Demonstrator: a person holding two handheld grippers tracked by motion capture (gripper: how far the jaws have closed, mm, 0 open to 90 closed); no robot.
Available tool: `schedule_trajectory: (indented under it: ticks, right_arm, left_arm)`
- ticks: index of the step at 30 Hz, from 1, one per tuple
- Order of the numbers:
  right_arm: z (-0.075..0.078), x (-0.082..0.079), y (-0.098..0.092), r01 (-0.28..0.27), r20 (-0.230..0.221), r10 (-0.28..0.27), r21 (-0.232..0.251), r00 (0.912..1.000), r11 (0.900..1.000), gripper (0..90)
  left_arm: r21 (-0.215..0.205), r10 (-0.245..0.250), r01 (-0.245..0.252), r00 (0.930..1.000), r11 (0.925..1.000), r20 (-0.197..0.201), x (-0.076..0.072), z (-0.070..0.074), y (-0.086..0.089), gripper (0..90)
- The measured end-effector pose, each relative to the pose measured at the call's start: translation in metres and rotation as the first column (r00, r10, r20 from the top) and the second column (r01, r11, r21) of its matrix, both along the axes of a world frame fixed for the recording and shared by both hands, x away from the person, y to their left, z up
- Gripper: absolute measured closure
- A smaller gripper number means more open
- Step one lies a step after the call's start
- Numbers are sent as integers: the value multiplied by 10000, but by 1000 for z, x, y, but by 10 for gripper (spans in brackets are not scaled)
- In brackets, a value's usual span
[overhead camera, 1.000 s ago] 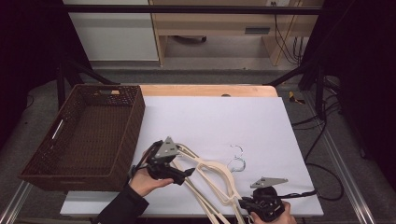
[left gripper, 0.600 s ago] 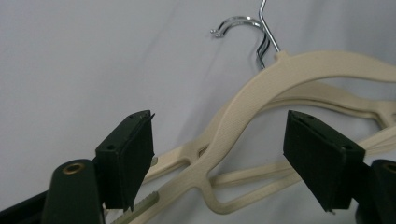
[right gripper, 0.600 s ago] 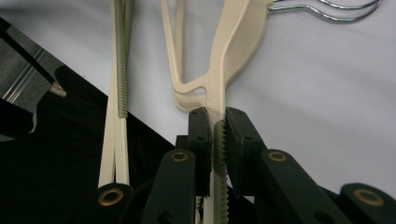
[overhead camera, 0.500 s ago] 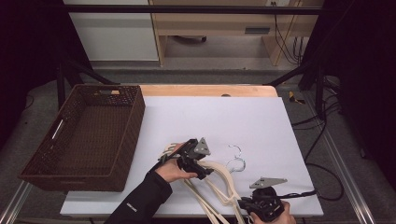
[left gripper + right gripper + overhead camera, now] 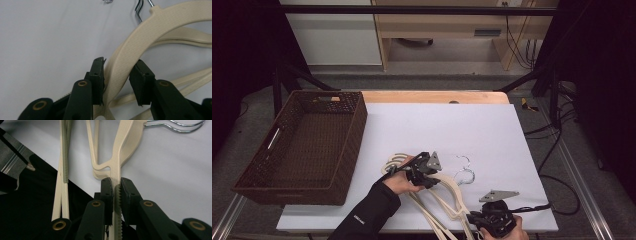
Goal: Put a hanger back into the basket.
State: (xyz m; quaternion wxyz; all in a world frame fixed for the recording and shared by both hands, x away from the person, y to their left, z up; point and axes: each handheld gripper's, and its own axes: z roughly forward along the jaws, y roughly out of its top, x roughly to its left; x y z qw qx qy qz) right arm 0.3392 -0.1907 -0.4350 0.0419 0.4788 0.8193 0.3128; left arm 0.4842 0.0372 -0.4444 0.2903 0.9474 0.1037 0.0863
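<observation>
A stack of cream plastic hangers [image 5: 451,196] lies on the white table sheet [image 5: 462,125], their metal hooks [image 5: 464,171] pointing right. My left gripper [image 5: 428,172] is at the neck end of the pile. In the left gripper view its jaws [image 5: 116,80] have just been closing, and both pads now touch the sides of one textured hanger arm [image 5: 140,37]. Near the table's front edge my right gripper [image 5: 477,220] is shut on a thin hanger end [image 5: 116,170], its jaws [image 5: 115,187] pinching the notched strip.
A dark brown wicker basket [image 5: 349,130] stands on the left of the table with nothing in it. A black sleeve [image 5: 367,215] reaches in from the bottom. Cables [image 5: 557,165] hang off the right edge.
The left gripper has moved right along the hangers toward the hooks and lowered onto them. Its jaws have narrowed around one hanger arm. The right gripper has stayed put.
</observation>
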Motion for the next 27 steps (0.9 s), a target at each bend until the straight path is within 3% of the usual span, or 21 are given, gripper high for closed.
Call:
schedule_trajectory:
  ticks: [11, 17, 23, 24, 27]
  right_arm:
    - [1, 1, -1, 12, 196, -10, -78, 9998, 10000, 794]
    - [3, 4, -4, -132, 434, 141, -222, 9990, 9997, 661]
    - [11, 9, -8, -428, 507, 409, 372, 9979, 9984, 552]
    - [17, 16, -11, -607, 913, 538, 743, 9944, 9954, 505]
    - [23, 24, -14, -692, 1216, 586, 850, 9908, 9940, 462]
  left_arm:
    - [370, -608, 581, 9952, 9976, 763, -10, 7, 4, 706]
    - [520, -986, 932, 9887, 9943, 1132, -19, 12, 8, 749]
    - [358, -990, 952, 9871, 9948, 1255, -23, 20, 15, 757]
    - [316, -939, 906, 9876, 9954, 1258, -26, 22, 17, 758]
    - [298, -897, 865, 9867, 9958, 1354, -29, 23, 19, 758]
